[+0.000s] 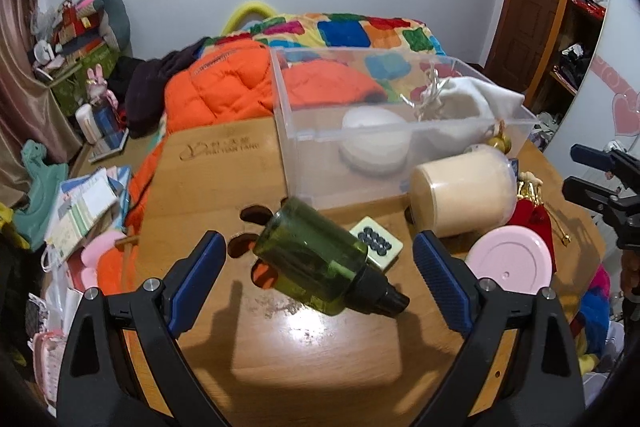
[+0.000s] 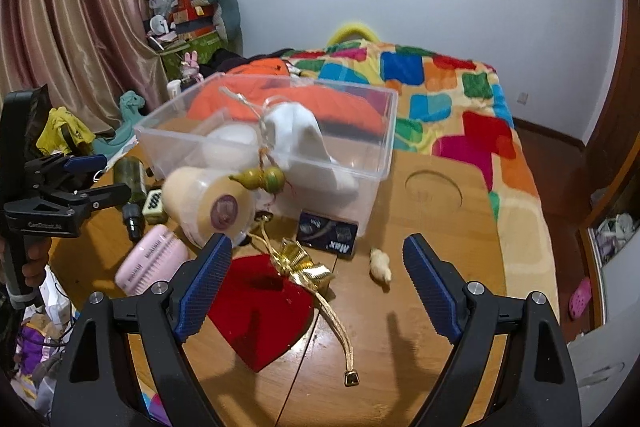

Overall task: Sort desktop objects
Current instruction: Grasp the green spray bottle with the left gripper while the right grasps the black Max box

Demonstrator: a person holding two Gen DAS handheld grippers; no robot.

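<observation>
My left gripper [image 1: 320, 275] is open, its blue pads on either side of a green bottle [image 1: 316, 259] with a black cap that lies on the wooden table [image 1: 208, 187]. A mahjong tile [image 1: 376, 241], a cream jar [image 1: 460, 193] on its side and a pink round case [image 1: 508, 261] lie nearby. A clear plastic bin [image 1: 384, 123] holds a white pouch [image 1: 472, 99] and a white round case. My right gripper [image 2: 316, 287] is open above a red pouch [image 2: 260, 303] with a gold ribbon [image 2: 304, 263]. A small gourd charm [image 2: 264, 179] hangs by the bin [image 2: 280, 131].
A dark card box [image 2: 328, 235] leans at the bin's front. A small cream lump [image 2: 380, 263] lies on the table [image 2: 440, 211]. Behind the table is a bed with an orange jacket [image 1: 224, 83] and a colourful quilt [image 2: 448, 95]. Clutter lies left of the table.
</observation>
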